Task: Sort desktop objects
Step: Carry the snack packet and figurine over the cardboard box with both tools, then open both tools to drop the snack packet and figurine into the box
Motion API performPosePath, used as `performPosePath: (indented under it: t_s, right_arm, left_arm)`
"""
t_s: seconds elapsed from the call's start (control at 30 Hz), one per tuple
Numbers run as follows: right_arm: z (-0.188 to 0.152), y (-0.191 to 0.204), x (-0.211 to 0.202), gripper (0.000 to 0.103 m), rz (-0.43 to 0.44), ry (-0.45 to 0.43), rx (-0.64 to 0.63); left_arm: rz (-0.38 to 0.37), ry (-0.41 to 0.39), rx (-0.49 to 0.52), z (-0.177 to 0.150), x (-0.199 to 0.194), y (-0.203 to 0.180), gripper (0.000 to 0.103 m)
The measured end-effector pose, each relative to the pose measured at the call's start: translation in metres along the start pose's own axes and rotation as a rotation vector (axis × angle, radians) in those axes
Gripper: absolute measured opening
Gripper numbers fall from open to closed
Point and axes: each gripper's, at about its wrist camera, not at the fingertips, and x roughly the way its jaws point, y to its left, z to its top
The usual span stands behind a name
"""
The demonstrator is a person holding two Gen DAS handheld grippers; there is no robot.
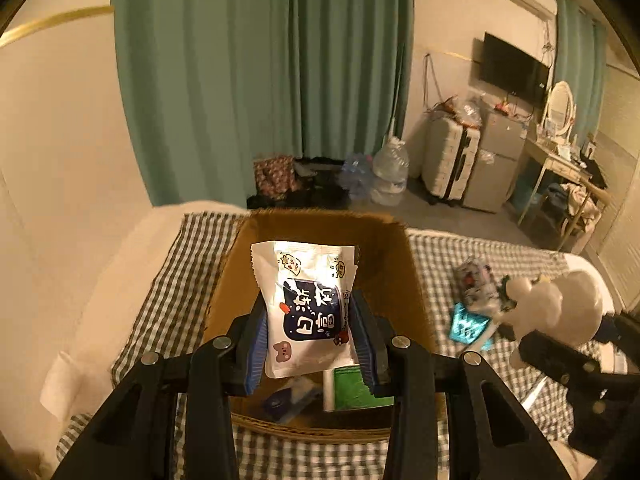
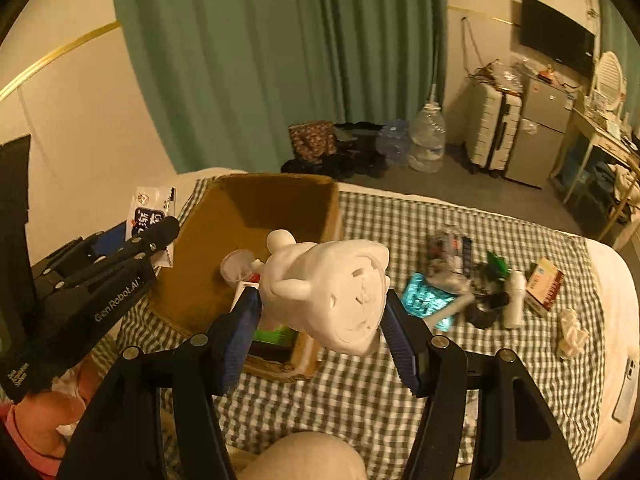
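My left gripper (image 1: 310, 336) is shut on a white snack packet (image 1: 306, 300) with a dark blue label and holds it above the open cardboard box (image 1: 384, 248). The packet also shows in the right wrist view (image 2: 150, 216). My right gripper (image 2: 320, 320) is shut on a white plaster figurine (image 2: 332, 288), held on its side over the box's right front corner (image 2: 308, 360). The figurine shows at the right of the left wrist view (image 1: 556, 304). A green item (image 1: 356, 388) and a blue item (image 1: 284, 400) lie in the box.
The box stands on a green checked cloth (image 2: 360, 392) over a bed. A pile of small objects lies to the right: a teal packet (image 2: 424, 300), a white bottle (image 2: 516, 300), a small carton (image 2: 544, 284), a crumpled tissue (image 2: 572, 336). A phone (image 2: 626, 392) lies at the bed's right edge.
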Motion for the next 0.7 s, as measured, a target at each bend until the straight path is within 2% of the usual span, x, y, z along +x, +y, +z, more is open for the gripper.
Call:
performPosePath:
  t_s: [0.17, 0.37, 0.4, 0.47, 0.5, 0.53, 0.7]
  right_arm:
    - [0.009, 0.018, 0.031, 0.061, 0.032, 0.035, -0.027]
    - [0.014, 0.024, 0.067, 0.061, 0.055, 0.081, -0.025]
    - [0.015, 0.023, 0.073, 0.061, 0.055, 0.087, -0.024]
    - [0.016, 0.024, 0.082, 0.061, 0.06, 0.098, -0.018]
    - [0.016, 0.024, 0.085, 0.061, 0.062, 0.1, -0.015]
    - [0.017, 0.025, 0.088, 0.061, 0.063, 0.102, -0.014]
    - [0.021, 0.028, 0.097, 0.061, 0.062, 0.104, -0.014]
  left_arm:
    - [0.01, 0.062, -0.021, -0.013, 0.029, 0.018, 0.038]
    - [0.005, 0.105, -0.015, -0.024, 0.051, 0.022, 0.04]
    - [0.001, 0.114, -0.014, -0.024, 0.054, 0.022, 0.045]
    - [0.002, 0.138, -0.019, -0.025, 0.061, 0.022, 0.066]
    - [0.015, 0.15, -0.026, -0.025, 0.063, 0.023, 0.086]
    - [0.032, 0.157, -0.04, -0.026, 0.065, 0.027, 0.092]
    - [0.041, 0.151, -0.08, -0.03, 0.062, 0.036, 0.092]
